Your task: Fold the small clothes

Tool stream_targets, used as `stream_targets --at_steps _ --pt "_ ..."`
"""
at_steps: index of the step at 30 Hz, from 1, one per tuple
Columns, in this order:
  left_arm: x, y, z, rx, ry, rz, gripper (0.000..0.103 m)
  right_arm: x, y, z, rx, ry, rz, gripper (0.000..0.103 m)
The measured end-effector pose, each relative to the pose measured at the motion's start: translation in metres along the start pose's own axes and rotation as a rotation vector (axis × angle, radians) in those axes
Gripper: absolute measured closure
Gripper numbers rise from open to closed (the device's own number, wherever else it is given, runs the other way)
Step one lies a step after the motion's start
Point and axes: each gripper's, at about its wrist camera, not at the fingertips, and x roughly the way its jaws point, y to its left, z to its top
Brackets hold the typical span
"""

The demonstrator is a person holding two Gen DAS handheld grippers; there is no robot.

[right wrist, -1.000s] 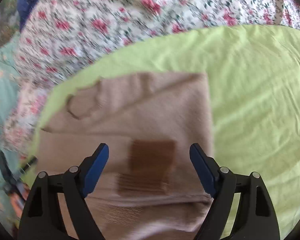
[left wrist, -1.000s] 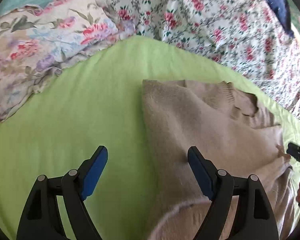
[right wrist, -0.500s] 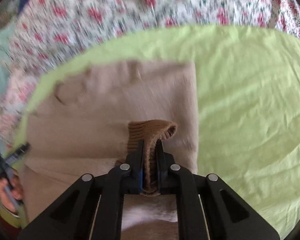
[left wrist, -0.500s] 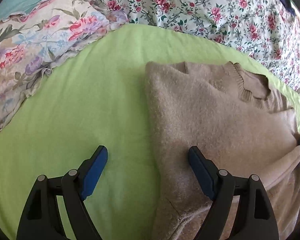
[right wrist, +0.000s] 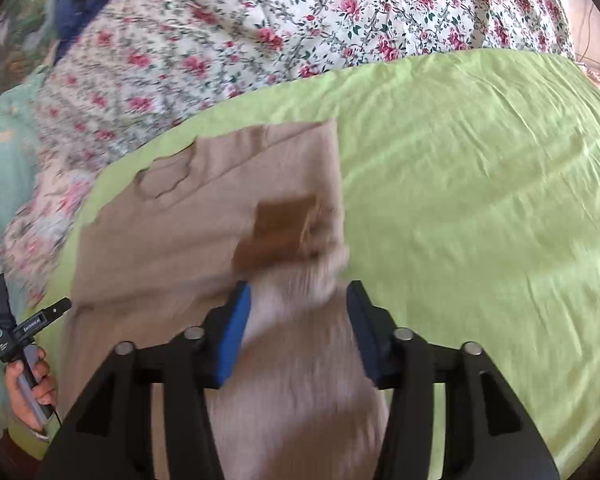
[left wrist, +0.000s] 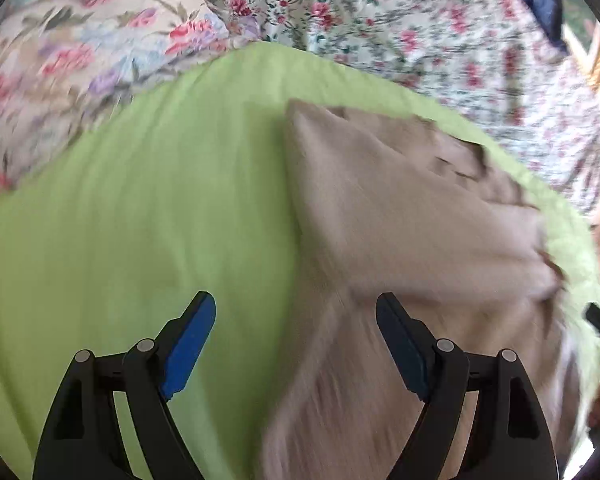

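A: Looking for the beige sweater point(left wrist: 400, 208). Where?

B: Spread flat on the green sheet point(left wrist: 140, 220). From the left wrist view, runs from twelve o'clock of the left gripper point(left wrist: 294, 304) round to three and down under its right-hand finger. Blurred there, so no fine detail.

A: And those tongs?

B: Wide apart, clamped on nothing. Left pad over bare sheet, right pad over knit, neither seen pressing.

A: Now the right gripper point(right wrist: 298, 292)?

B: Parted about halfway, having just been opening. Between the pads, a pale sleeve point(right wrist: 296, 344), running from six o'clock up to twelve. Not pinched, as far as can be made out through the blur.

A: Anything at the end of it?

B: A brown cuff point(right wrist: 284, 224), lying at twelve o'clock just beyond the fingertips, resting on the body of the sweater near its right-hand edge.

A: Neckline?

B: At about ten o'clock in the right wrist view, toward the far side.

A: Around the sweater?

B: Sheet from one to five o'clock. Floral quilt point(right wrist: 300, 20) across the top, eleven to one. In the left wrist view, a floral pillow point(left wrist: 80, 48) at ten.

A: Other tool visible from the right wrist?

B: Yes, at eight o'clock by the edge, gripped in the left hand point(right wrist: 32, 388).
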Motion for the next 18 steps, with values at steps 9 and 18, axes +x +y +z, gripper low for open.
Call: stream_targets --at_steps 9,18 --pt "-0.075 0.006 -0.111 0.057 0.038 -0.108 0.020 -0.050 -0.013 -0.077 -0.003 0.044 0.086 0.045" --pt "-0.104 0.012 -0.199 -0.024 0.111 -0.276 0.017 -0.074 -0.066 -0.122 0.031 0.137 0.210 0.040"
